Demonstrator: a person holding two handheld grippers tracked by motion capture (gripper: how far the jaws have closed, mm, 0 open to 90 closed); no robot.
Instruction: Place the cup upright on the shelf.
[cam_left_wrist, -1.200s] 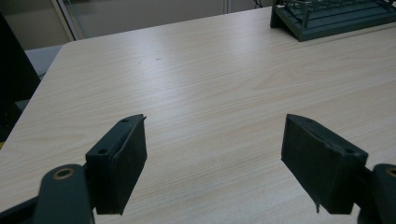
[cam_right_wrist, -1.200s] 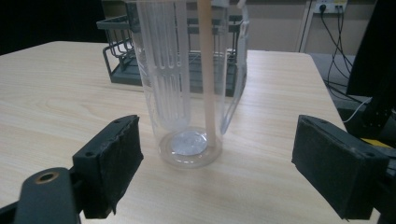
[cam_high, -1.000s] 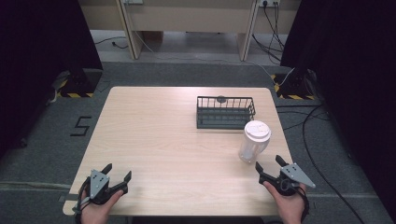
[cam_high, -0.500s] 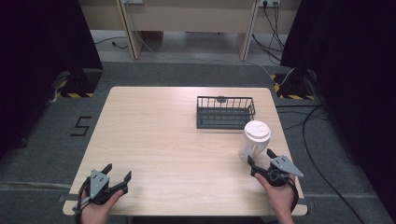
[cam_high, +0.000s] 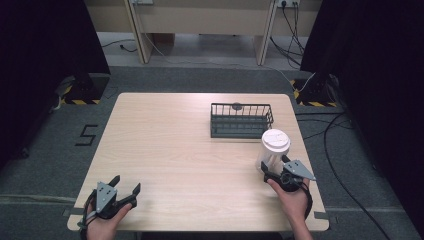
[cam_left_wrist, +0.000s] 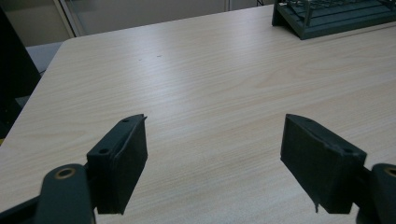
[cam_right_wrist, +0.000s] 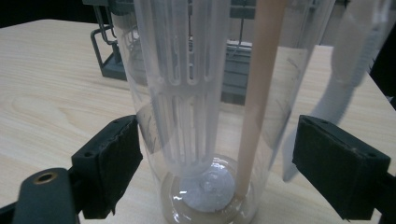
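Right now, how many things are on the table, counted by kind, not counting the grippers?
Clear cup with white lid: 1
Dark wire basket: 1
Total: 2

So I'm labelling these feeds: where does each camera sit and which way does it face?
High view: above the person's side, looking forward and down on the table; both hands and tools show.
Left gripper view: on the left tool, facing across bare tabletop to the basket.
Right gripper view: on the right tool, its open jaws either side of the cup.
All three show the basket.
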